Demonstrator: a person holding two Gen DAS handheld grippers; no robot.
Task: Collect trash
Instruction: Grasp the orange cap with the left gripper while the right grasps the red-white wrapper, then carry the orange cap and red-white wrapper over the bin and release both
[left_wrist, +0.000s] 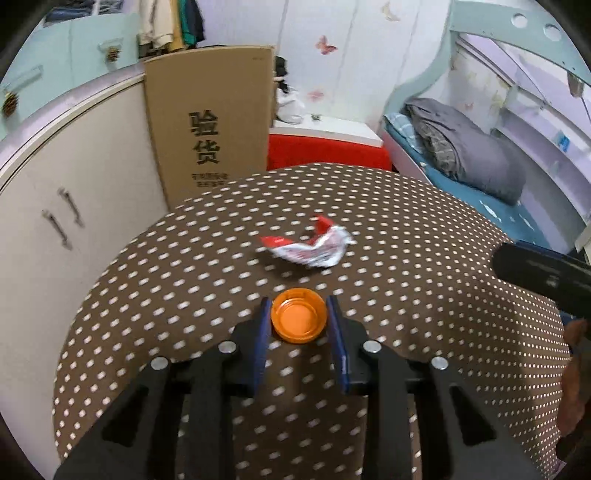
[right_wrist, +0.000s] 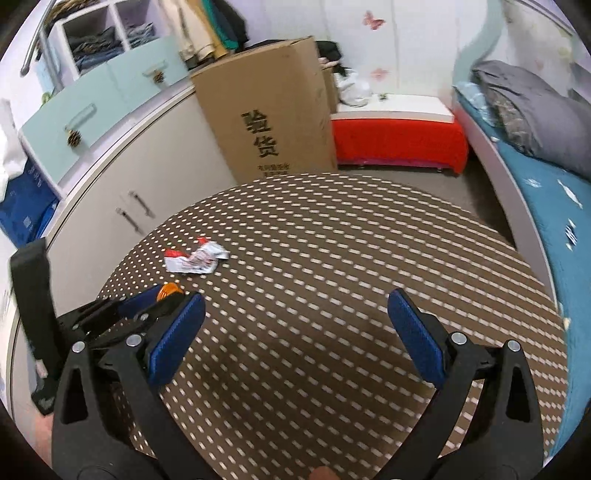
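Left gripper (left_wrist: 299, 319): we see its blue pads clamped on either side of the orange cap (left_wrist: 299, 320).
Right gripper (right_wrist: 295, 332): fingers spread wide apart, nothing between them, hanging over the dotted tablecloth (right_wrist: 332, 240).
Orange cap: on the cloth near the table's front left, held between the left pads.
Wrapper (left_wrist: 308, 246): crumpled red and white, lying on the cloth just beyond the cap.
Cardboard box (left_wrist: 210, 122): standing past the table, against the cabinet.

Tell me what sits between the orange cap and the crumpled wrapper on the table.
Nothing: only bare dotted tablecloth lies between the orange cap and the wrapper, shown best in the left wrist view.
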